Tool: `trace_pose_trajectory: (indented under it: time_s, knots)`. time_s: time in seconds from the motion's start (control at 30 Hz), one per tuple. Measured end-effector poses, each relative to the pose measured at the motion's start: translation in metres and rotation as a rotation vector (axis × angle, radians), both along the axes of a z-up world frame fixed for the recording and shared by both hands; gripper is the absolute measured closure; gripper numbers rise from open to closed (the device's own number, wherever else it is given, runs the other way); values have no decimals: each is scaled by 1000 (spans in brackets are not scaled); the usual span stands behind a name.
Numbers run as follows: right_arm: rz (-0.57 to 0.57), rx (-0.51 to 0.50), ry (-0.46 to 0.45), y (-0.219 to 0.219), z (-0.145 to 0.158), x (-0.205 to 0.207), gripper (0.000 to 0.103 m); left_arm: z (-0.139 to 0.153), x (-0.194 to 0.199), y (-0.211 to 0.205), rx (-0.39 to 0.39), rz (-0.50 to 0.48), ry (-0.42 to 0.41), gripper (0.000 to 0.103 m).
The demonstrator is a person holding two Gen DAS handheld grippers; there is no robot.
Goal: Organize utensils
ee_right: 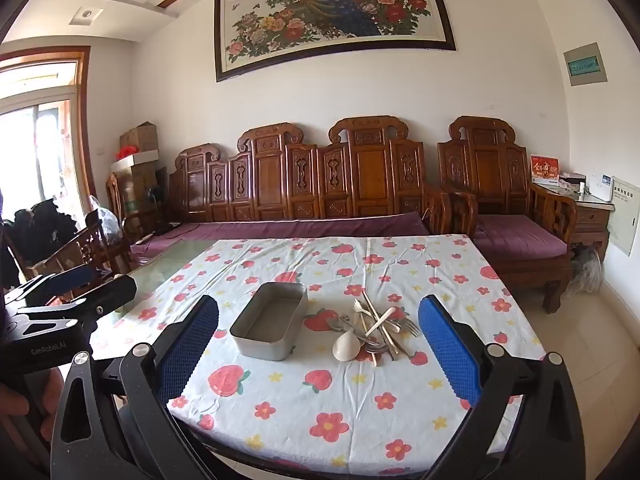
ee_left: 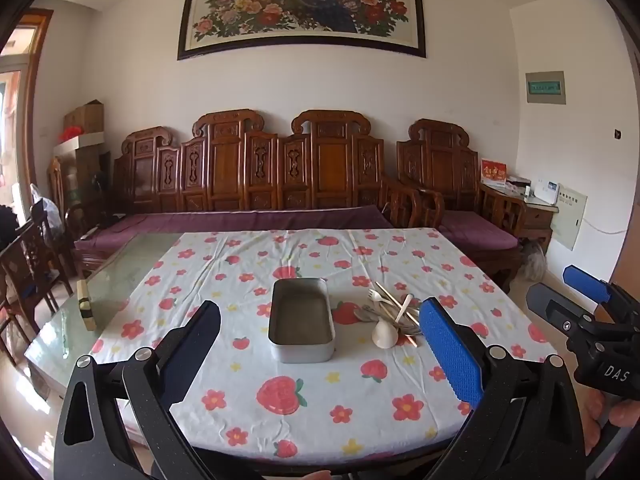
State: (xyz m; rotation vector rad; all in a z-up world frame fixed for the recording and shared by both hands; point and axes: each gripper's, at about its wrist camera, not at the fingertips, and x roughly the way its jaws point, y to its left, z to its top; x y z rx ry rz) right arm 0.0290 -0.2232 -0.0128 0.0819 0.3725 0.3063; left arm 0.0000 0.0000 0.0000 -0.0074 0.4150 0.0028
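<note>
A grey metal box with nothing in it sits mid-table on the flowered tablecloth. Just right of it lies a pile of utensils: forks, chopsticks, spoons and a white ladle-like spoon. My left gripper hangs open above the near part of the table, short of the box, nothing between its fingers. My right gripper is likewise open and holds nothing, short of the pile. Each gripper shows at the other view's edge.
The cloth leaves bare a glass tabletop on the left, where a small block stands near the edge. A carved wooden sofa with purple cushions runs behind the table. Wooden chairs stand at the left.
</note>
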Motion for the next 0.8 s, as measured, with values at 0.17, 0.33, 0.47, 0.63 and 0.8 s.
trace_pose_trajectory:
  time_s: [0.17,0.33,0.47,0.63,0.8]
  knots:
    - [0,-2,-1,0,0,0,3,0,0,0,0,-1,-8,6]
    - [1,-1,-1,0,-1,0,3,0,0,-1,0,-4,-10,6]
    - [1,-1,-2,0,-1,0,3,3,0,-1,2,-4,-12,6]
    - [0,-2,-1,0,0,-1,3,5,0,-2,1,-4,-13,6]
    - [1,-2,-1,0,0,-1,3,8,-1,-2,0,-6,-14,6]
